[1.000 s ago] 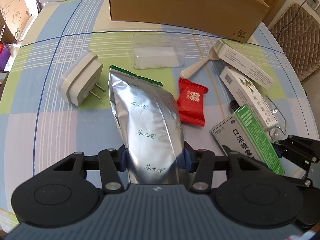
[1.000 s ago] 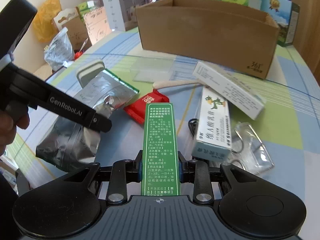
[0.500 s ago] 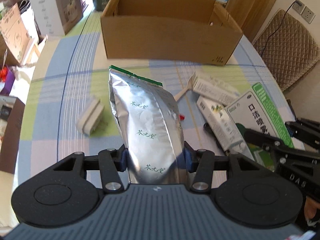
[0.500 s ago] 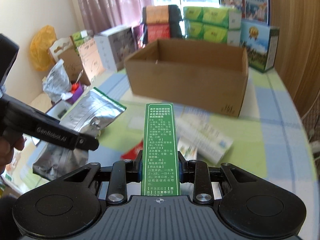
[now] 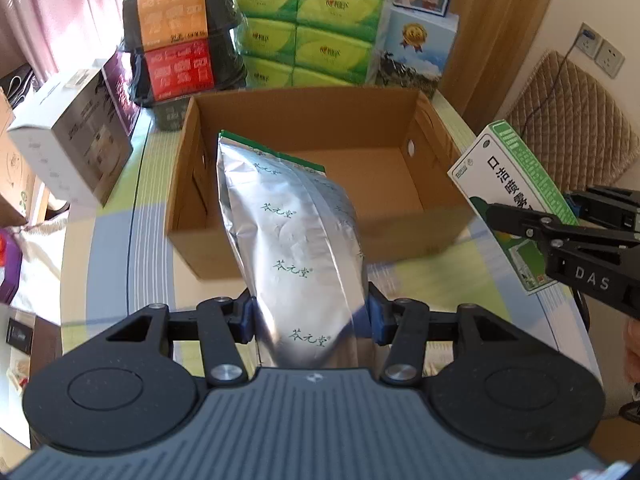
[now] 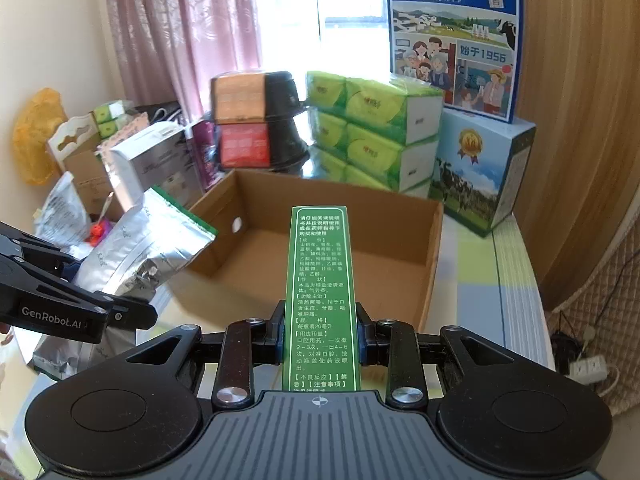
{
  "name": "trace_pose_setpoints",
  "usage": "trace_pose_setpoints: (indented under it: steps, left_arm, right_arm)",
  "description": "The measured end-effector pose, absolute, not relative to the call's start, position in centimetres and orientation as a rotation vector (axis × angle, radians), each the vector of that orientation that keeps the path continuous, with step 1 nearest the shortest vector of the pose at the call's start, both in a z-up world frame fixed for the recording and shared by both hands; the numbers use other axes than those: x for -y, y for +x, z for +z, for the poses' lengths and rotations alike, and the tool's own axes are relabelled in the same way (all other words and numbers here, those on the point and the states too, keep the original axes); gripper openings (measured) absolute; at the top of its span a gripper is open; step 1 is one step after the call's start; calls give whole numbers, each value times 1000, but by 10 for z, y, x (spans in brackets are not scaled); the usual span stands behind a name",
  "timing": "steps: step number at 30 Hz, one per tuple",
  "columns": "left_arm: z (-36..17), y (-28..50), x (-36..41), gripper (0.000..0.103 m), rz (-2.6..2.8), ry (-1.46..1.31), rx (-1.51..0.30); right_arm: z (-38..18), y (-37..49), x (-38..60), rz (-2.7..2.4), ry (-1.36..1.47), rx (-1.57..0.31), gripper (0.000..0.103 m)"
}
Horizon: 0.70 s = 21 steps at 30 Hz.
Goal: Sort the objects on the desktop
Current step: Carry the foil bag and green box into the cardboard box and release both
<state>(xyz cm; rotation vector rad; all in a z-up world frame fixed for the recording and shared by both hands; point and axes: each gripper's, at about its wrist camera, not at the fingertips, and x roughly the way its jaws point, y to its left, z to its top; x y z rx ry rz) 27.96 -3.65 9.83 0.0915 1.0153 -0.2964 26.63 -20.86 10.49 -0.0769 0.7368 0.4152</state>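
Observation:
My left gripper (image 5: 309, 316) is shut on a silver foil pouch (image 5: 296, 248) with a green top strip, held up with its far end over the open cardboard box (image 5: 436, 128). The box looks empty inside. My right gripper (image 6: 319, 330) is shut on a green and white medicine box (image 6: 319, 292), raised in front of the same cardboard box (image 6: 432, 256). In the left wrist view the medicine box (image 5: 516, 184) and the right gripper's fingers (image 5: 516, 220) show at the right, beside the cardboard box. In the right wrist view the pouch (image 6: 148, 252) and the left gripper appear at the left.
Behind the cardboard box stand green tissue packs (image 5: 312, 24), black bowls with orange and red labels (image 5: 180, 40) and a blue milk carton case (image 6: 476, 172). A white and grey carton (image 5: 72, 136) is left of the box. A quilted chair (image 5: 580, 128) is at the right.
Both grippers have lifted their loads off the checked tablecloth and carried them forward to the cardboard box. The other table items have dropped out of view.

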Motion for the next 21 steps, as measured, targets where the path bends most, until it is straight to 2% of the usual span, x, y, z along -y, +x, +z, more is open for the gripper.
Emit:
trace_pose_setpoints:
  steps: [10,21]
  left_arm:
    - [76,375,40,46,-303,34,-1026]
    - [50,435,32,46,-276,3,-1043]
  right_arm:
    - [75,361,194,370,-66,-783,28]
    - [38,409,180,356,-90,-822,28]
